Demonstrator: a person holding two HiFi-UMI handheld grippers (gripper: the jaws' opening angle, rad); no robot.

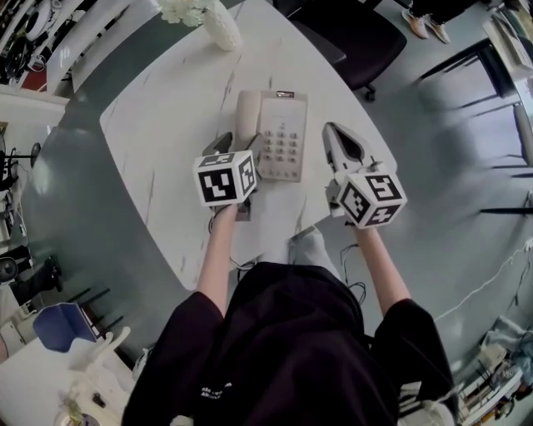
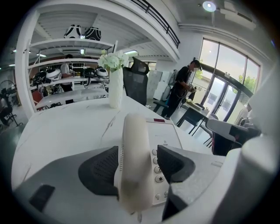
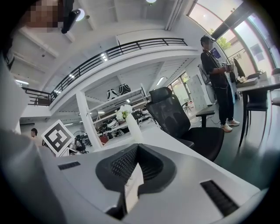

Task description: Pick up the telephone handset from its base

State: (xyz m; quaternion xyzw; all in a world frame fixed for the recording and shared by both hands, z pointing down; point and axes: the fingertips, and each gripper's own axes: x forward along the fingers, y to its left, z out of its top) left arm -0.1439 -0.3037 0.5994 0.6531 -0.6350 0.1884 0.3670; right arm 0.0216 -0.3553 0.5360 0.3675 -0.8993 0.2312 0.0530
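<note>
A beige telephone base (image 1: 283,137) with a keypad sits on the white marble table (image 1: 158,116). Its handset (image 1: 247,116) lies in the cradle on the base's left side. My left gripper (image 1: 240,143) is open and straddles the near end of the handset (image 2: 133,157). One dark pad (image 2: 98,170) stands on the handset's left and the other on its right over the keys, and neither presses on it. My right gripper (image 1: 337,133) hovers to the right of the base with its jaws shut and nothing between them (image 3: 135,151).
A white vase of flowers (image 1: 218,23) stands at the table's far end. A black office chair (image 1: 350,33) is beyond the table on the right. A person (image 2: 181,87) stands farther off near desks. The table's edge runs close to my body.
</note>
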